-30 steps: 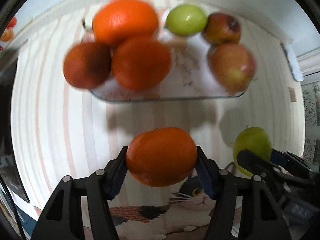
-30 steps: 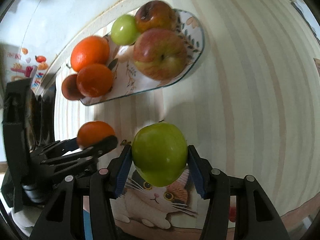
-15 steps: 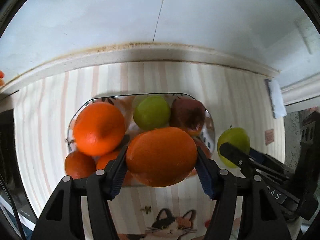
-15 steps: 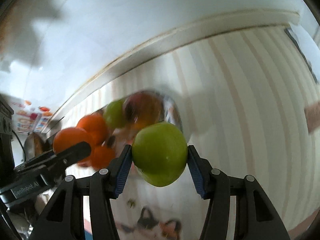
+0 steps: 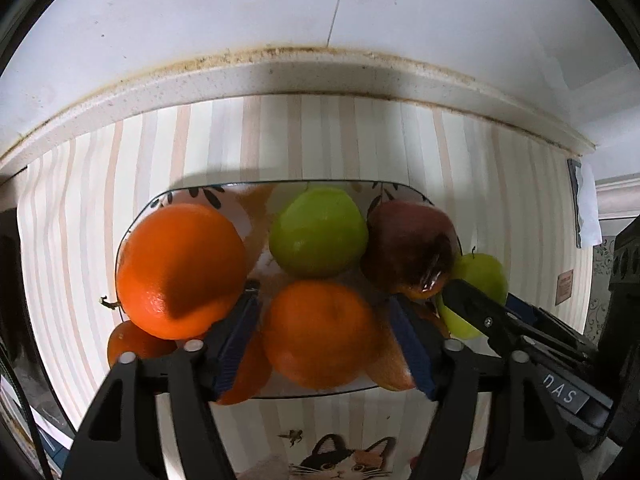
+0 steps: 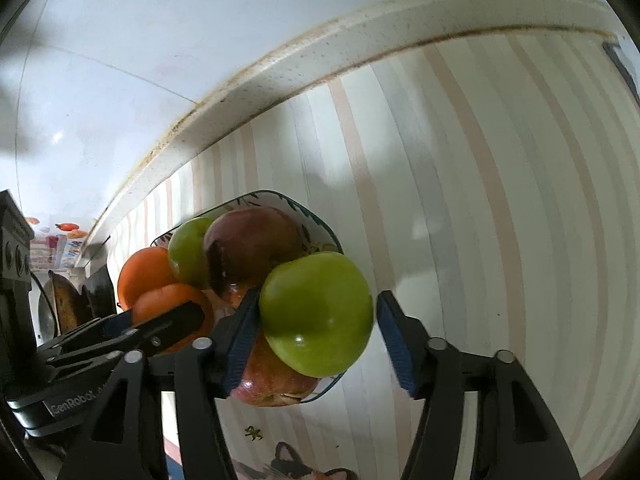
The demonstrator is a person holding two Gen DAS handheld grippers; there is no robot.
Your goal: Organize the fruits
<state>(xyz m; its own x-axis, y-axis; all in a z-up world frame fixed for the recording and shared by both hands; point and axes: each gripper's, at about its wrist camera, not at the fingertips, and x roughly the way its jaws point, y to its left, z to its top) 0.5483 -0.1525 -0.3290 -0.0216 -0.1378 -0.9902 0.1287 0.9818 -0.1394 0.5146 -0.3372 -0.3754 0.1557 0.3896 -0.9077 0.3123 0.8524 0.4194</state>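
Observation:
A patterned plate [image 5: 280, 183] holds a big orange [image 5: 180, 272], a green apple [image 5: 318, 232], a red apple [image 5: 408, 248] and a small orange [image 5: 136, 344]. My left gripper [image 5: 324, 340] hangs over the plate with its jaws opening. Another orange [image 5: 320, 332] sits between the pads with a gap on each side. My right gripper [image 6: 320, 336] is over the plate's [image 6: 320, 224] right end, its jaws opening too. A green apple [image 6: 316, 312] lies against its left pad, clear of the right one, above a red apple [image 6: 272, 384].
The plate stands on a striped cloth [image 5: 320, 140] with a cat print [image 5: 340, 456] at the near side. A speckled ledge [image 5: 280, 72] and white wall close the far side. A dark appliance [image 6: 16, 264] stands at the left.
Both grippers came in over the plate from the near side. Their jaws, first shut on the orange and the green apple, have spread, and gaps show beside the fruit.

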